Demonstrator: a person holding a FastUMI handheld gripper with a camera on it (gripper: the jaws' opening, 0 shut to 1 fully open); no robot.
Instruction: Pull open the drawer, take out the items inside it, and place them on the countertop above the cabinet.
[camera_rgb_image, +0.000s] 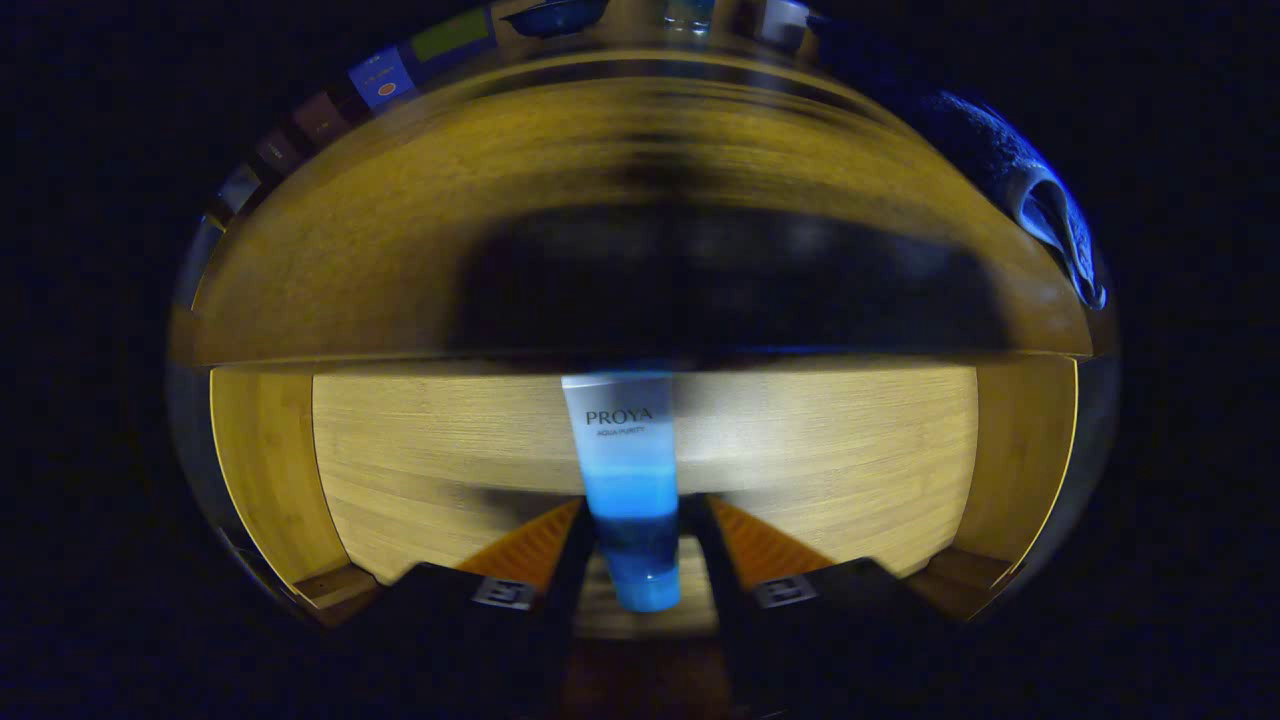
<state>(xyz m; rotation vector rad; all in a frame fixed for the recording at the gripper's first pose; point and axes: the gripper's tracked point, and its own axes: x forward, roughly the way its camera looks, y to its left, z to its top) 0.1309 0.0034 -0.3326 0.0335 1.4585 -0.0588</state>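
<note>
The drawer (400, 470) stands pulled open, its pale wooden floor and side walls exposed below the front edge of the countertop (420, 230), so the opening step is judged complete. One item is seen inside: a blue and white cosmetic tube (628, 480), lying lengthwise with its cap toward the camera, resting on the drawer floor as far as can be told. The gripper (640, 545) is inside the drawer with its fingers (575, 560) set narrowly on either side of the tube's lower half; both appear to touch it, so a grasp is judged made or nearly made. The tube has not been lifted clear. Removal and placement on the countertop remain outstanding. Whether further items lie deeper under the countertop overhang cannot be told.
</note>
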